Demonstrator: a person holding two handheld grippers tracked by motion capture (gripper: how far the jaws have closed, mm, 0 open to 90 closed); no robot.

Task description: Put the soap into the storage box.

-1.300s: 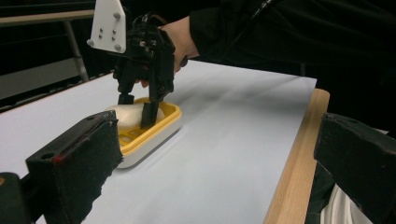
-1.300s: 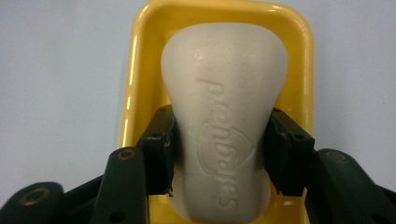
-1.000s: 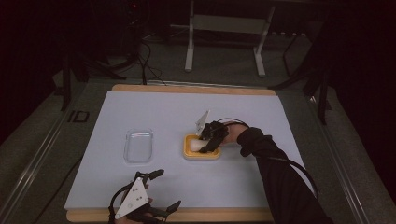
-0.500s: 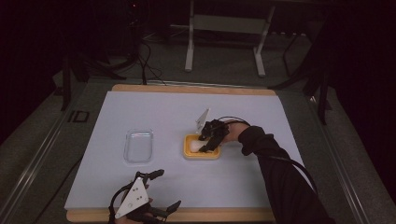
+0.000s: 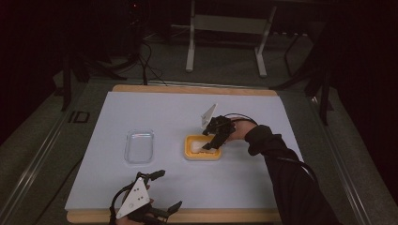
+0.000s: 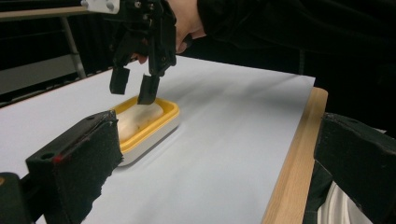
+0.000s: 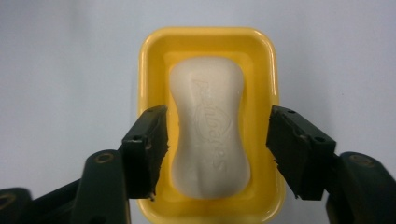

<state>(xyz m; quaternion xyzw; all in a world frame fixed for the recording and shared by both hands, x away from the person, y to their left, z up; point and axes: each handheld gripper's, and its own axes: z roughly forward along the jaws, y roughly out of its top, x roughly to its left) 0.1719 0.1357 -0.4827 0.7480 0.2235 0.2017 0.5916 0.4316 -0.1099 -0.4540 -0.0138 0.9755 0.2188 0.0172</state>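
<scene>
Two grippers work a white table [image 5: 244, 187]: the right gripper [image 5: 212, 143] hangs over a yellow soap dish [image 5: 202, 153] just right of centre, its fingers just opened and clear of the soap bar [image 7: 208, 128] lying inside. At seven o'clock the left gripper [image 5: 162, 190] rests, fingers released. A clear lid [image 5: 139, 146] lies at nine o'clock of the dish.

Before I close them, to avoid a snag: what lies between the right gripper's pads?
In the right gripper view, the soap bar in the yellow dish, untouched by the right gripper.
</scene>
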